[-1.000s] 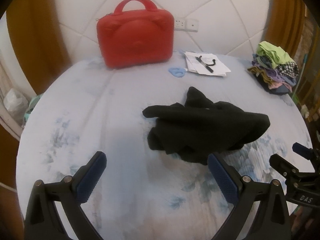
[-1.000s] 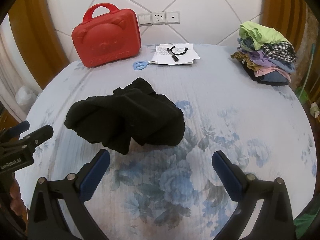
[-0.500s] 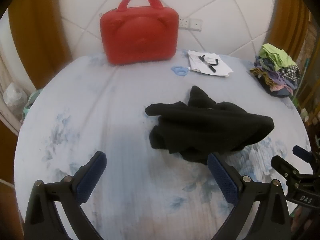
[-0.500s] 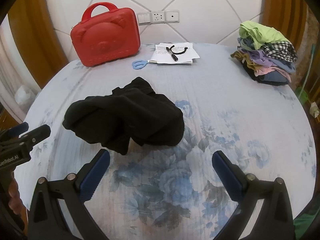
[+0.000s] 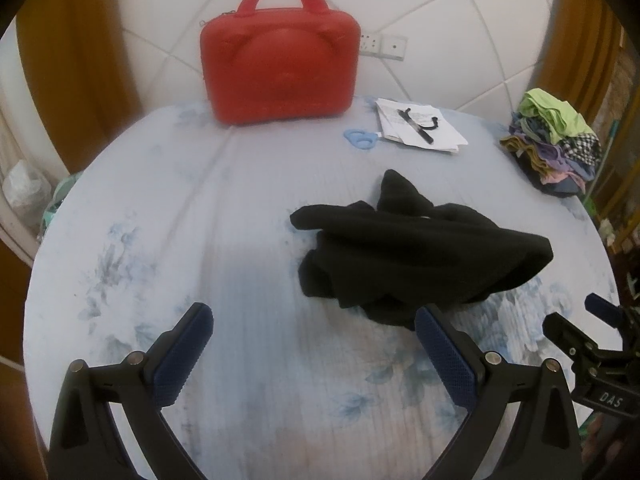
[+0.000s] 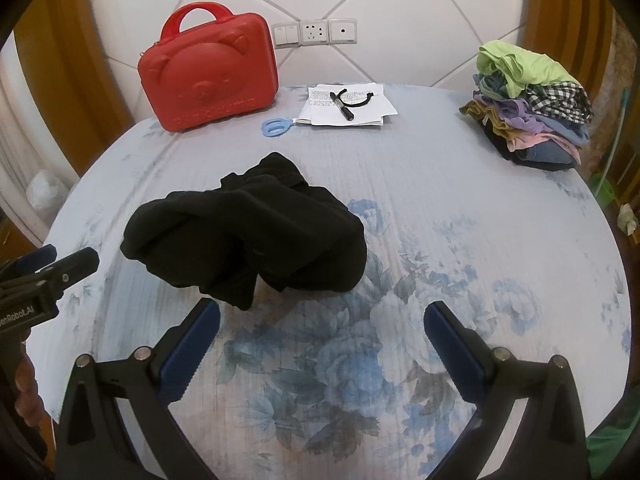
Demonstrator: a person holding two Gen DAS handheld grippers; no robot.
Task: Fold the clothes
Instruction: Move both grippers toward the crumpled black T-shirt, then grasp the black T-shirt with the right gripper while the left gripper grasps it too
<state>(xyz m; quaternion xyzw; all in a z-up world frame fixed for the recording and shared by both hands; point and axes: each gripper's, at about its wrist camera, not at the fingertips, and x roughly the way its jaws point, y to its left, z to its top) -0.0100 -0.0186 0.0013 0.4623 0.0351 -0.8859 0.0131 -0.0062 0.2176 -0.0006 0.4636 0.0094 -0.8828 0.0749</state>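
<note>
Near the middle of the floral cloth [image 6: 460, 208] a crumpled black garment [image 6: 256, 232] is seen lying in a loose heap, unfolded. Both grippers are held above the cloth on the near side of the garment, and nothing is gripped by either. The left gripper [image 5: 314, 344] is spread wide, its blue-padded fingers [image 5: 182, 356] apart, with the right-hand pad just beside the garment's near edge; contact cannot be judged. The right gripper [image 6: 322, 334] is likewise spread wide, its left pad close to the garment's lowest fold. Beyond the garment, against the white quilted wall [image 6: 400, 8], a red case [image 6: 208, 76] with a bear face is stood upright. To the right of the case, blue scissors [image 6: 276, 126] are laid next to a sheet of paper [image 6: 348, 106], on which a black pen [image 6: 342, 106] is rested. Far to the right of the garment, near the cloth's edge, a pile of mixed clothes [image 6: 528, 108] is stacked, topped by a green piece.
</note>
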